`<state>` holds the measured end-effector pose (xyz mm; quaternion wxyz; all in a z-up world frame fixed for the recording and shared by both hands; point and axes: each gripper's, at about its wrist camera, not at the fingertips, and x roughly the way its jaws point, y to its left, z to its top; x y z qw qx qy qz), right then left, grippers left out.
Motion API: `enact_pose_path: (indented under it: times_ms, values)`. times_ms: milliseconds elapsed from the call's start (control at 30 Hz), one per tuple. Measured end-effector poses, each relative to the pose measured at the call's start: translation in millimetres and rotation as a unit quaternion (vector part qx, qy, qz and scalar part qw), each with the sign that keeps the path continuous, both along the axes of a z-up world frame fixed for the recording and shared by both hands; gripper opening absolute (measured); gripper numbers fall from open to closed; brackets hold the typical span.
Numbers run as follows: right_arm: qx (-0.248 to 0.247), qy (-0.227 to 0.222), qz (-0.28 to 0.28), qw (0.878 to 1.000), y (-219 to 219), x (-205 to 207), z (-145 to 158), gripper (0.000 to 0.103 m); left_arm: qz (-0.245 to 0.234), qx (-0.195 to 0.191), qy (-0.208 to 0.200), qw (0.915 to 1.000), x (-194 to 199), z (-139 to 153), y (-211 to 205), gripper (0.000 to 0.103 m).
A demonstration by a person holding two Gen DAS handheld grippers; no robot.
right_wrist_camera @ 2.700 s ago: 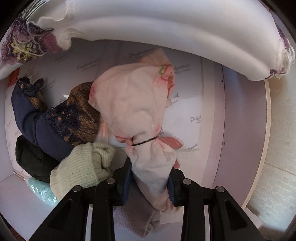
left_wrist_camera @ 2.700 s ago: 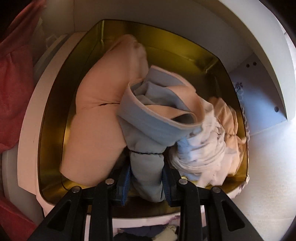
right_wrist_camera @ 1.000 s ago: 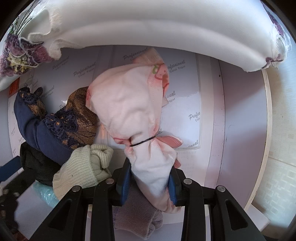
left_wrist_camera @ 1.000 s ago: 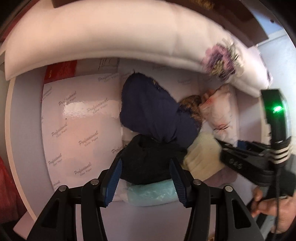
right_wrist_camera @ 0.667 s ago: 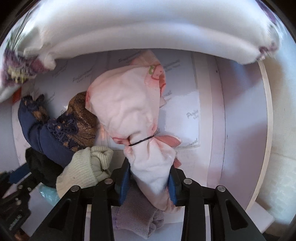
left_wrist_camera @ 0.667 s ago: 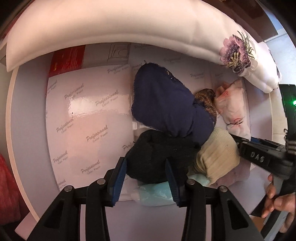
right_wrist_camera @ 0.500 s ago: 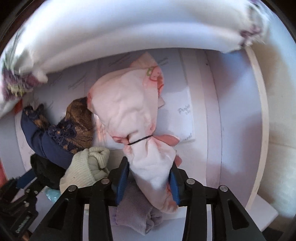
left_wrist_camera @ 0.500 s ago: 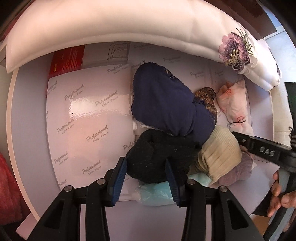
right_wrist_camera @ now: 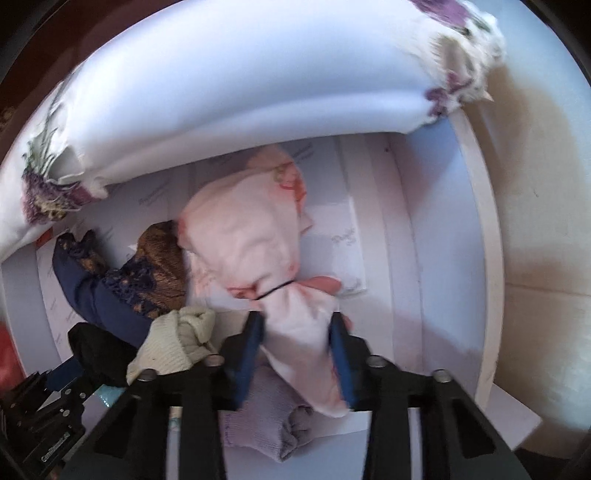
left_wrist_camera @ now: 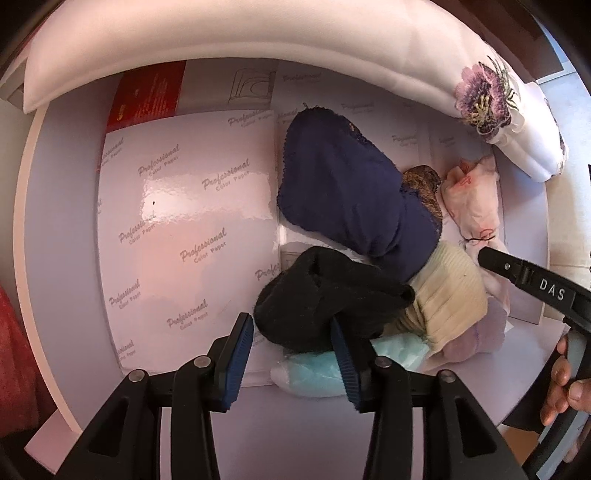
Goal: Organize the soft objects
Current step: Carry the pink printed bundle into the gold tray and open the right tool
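While my right gripper (right_wrist_camera: pixel 297 332) points down, its jaws are closing on the tail of the pink bundle (right_wrist_camera: pixel 251 236), and the blue pads press the cloth from both sides just below the black band tied around it. My left gripper (left_wrist_camera: pixel 291 343) has its jaws easing apart; the black sock bundle (left_wrist_camera: pixel 325 299) lies between the blue pads, though whether they press it I cannot tell from this angle.

Around the pink bundle the other soft things crowd together on the white shelf (left_wrist_camera: pixel 55 240). A cream knitted roll (left_wrist_camera: pixel 450 295) sits just beside the black sock bundle and touches the navy cloth (left_wrist_camera: pixel 347 199), which carries a patch of brown-gold lace (left_wrist_camera: pixel 424 184) at its edge. A lilac knitted piece (right_wrist_camera: pixel 258 424) lies under the pink bundle's tail, and a pale teal packet (left_wrist_camera: pixel 321 369) pokes out beneath the black sock bundle.

Sheets of glossy printed paper (left_wrist_camera: pixel 184 221) line the shelf, with a red packet (left_wrist_camera: pixel 147 92) at the back. A long white pillow (left_wrist_camera: pixel 258 33) with purple flower embroidery curves along the far side. At the right edge of the left view, my right hand (left_wrist_camera: pixel 565 391) grips the handle.
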<state>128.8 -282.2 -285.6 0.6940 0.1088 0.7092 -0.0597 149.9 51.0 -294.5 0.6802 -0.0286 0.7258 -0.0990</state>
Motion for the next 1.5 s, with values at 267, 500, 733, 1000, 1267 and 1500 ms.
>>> enact_pose_path:
  times_ms: [267, 500, 733, 1000, 1267, 1500]
  values:
    - [0.003, 0.007, 0.006, 1.000, -1.0, 0.4, -3.8, 0.034, -0.005, 0.002, -0.005, 1.0000, -0.6, -0.2, -4.6, 0.047]
    - [-0.009, 0.002, 0.021, 1.000, 6.9, 3.0, -11.2, 0.029, -0.005, 0.001, -0.002, 1.0000, 1.5, 0.9, -5.3, 0.047]
    - [-0.029, -0.010, 0.036, 0.999, 17.9, 0.4, 8.7, 0.025, -0.006, 0.001, 0.001, 1.0000, 1.4, -3.2, -3.2, 0.047]
    - [-0.026, -0.028, 0.079, 0.996, 37.3, -6.0, 42.0, 0.025, -0.004, 0.001, 0.006, 1.0000, 0.3, -4.3, -0.4, 0.047]
    - [0.007, -0.065, 0.123, 0.990, 47.3, -22.0, 94.1, 0.024, -0.009, 0.005, 0.006, 0.9999, -0.5, -3.8, -2.4, 0.047]
    - [0.050, -0.134, 0.126, 0.982, 39.8, -27.8, 162.0, 0.021, -0.010, 0.006, 0.005, 0.9999, 0.0, -5.0, -4.3, 0.047]
